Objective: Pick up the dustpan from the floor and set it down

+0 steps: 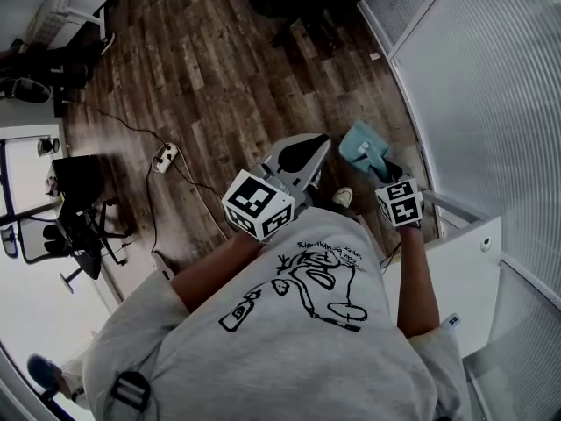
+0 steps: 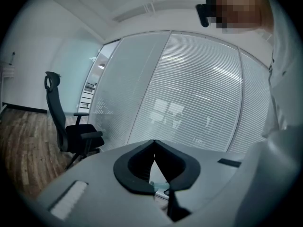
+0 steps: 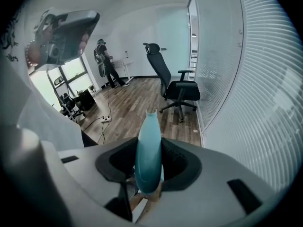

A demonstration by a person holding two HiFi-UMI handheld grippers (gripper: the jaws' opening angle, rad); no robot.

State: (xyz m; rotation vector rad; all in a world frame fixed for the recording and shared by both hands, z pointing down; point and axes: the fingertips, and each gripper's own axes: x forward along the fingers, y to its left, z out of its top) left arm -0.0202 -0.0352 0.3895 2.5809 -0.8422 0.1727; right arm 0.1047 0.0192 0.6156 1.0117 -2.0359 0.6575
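- While the right gripper point(image 3: 149, 143) grips it, the teal dustpan point(image 3: 147, 161) sits between the jaws, which press on its narrow handle from both sides.
- Its long axis runs along the jaws, and it points away from the camera toward the wood floor point(image 1: 228, 60) and a black office chair point(image 3: 175, 86).
- Seen from the head view, it sticks out toward the upper left of the frame, held off the floor, right of centre near the ribbed glass wall point(image 1: 491, 86).
- Left gripper point(image 2: 155, 143): jaws closed tip to tip, nothing between them.
- The grey shirt point(image 1: 289, 349) has a black drawing with writing too small to read.
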